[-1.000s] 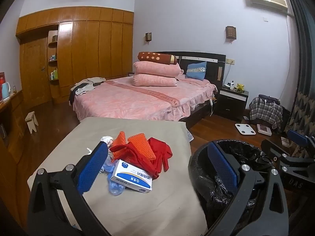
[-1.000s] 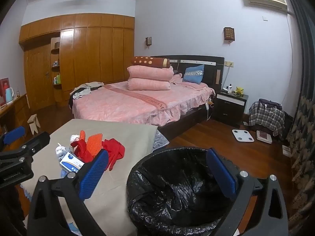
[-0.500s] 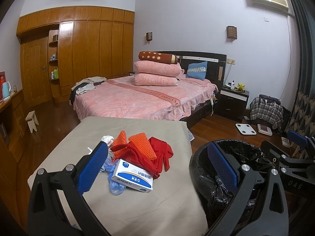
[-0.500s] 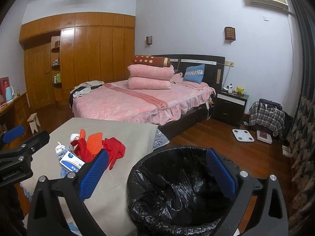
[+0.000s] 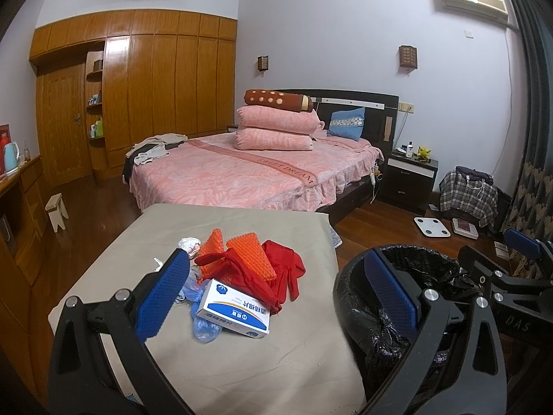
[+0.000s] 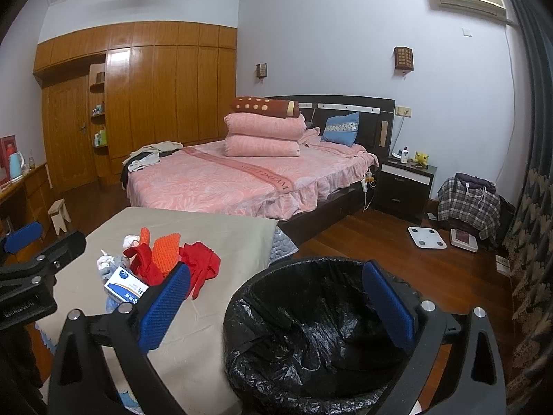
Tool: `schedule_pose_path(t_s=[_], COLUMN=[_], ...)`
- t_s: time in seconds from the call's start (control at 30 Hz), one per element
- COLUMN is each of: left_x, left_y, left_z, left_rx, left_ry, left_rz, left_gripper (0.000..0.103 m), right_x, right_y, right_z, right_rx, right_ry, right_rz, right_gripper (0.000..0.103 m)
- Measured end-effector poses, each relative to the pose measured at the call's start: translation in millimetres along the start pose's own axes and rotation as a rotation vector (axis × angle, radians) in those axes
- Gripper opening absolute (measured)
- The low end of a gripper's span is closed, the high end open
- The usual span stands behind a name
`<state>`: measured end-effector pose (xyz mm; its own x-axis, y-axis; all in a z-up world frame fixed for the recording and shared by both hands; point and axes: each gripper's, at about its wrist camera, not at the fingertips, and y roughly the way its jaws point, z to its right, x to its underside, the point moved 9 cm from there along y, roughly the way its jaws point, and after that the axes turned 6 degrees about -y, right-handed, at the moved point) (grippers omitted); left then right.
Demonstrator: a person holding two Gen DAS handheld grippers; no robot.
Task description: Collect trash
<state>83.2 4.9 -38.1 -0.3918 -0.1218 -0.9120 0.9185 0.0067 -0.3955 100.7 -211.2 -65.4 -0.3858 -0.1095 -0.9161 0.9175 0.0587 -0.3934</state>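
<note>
Near the table's front edge, two hand-held grippers, both level and aimed toward the bed.

Left gripper point(image 5: 276, 294): blue-padded fingers point(image 5: 162, 297) spread wide, holding nothing; poised over the near part of the table point(image 5: 242, 363), the trash pile framed between its fingers.

Right gripper point(image 6: 276, 307): fingers likewise spread wide and empty; held over the bin point(image 6: 311, 328), which sits between its pads. Its body also shows at the far right of the left camera's view.

Trash, heaped at mid-table, items touching or overlapping:
- white-and-blue carton point(image 5: 235, 313), flat, nearest item;
- red gloves point(image 5: 283, 269), draped, just behind and right of the carton;
- orange nubbed pieces point(image 5: 250, 250), partly under the red gloves;
- bluish clear plastic point(image 5: 204, 328), under the carton's left end;
- crumpled white wad point(image 5: 189, 243), far-left edge of the heap.

Table: low, covered in plain grey-beige cloth.

Bin: round, lined with a black bag, standing on the floor just right of the table; contents cannot be made out.

Room, beyond: pink-covered bed point(image 5: 242, 173) with stacked pink quilts and a brown spotted bolster; wooden wardrobe wall point(image 5: 155, 97) far left; dark nightstand point(image 5: 409, 180) right of the bed; white scale point(image 5: 432, 226) on the wood floor; plaid-covered bundle point(image 5: 470, 197) by the curtain.
</note>
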Motion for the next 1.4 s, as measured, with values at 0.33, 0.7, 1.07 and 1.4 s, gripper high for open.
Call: schedule_pose_path(t_s=[0.33, 0.7, 1.07, 1.4], left_x=[0, 1, 13, 18], left_y=[0, 1, 5, 17], left_z=[0, 0, -18, -38], left_rx=[0.0, 0.0, -0.011, -0.054], left_ry=[-0.001, -0.002, -0.008, -0.01], left_rz=[-0.003, -0.004, -0.012, -0.029], left_gripper=[0.098, 0.098, 0.098, 0.098], right_x=[4, 3, 13, 18], right_y=[2, 2, 14, 49], right_z=[-1, -2, -17, -39], right_rx=[-0.001, -0.001, -0.009, -0.055], right_ry=[0.0, -0.001, 0.0, -0.002], right_rz=[-0.005, -0.007, -0.012, -0.043], right_gripper=[0.097, 0.097, 0.097, 0.097])
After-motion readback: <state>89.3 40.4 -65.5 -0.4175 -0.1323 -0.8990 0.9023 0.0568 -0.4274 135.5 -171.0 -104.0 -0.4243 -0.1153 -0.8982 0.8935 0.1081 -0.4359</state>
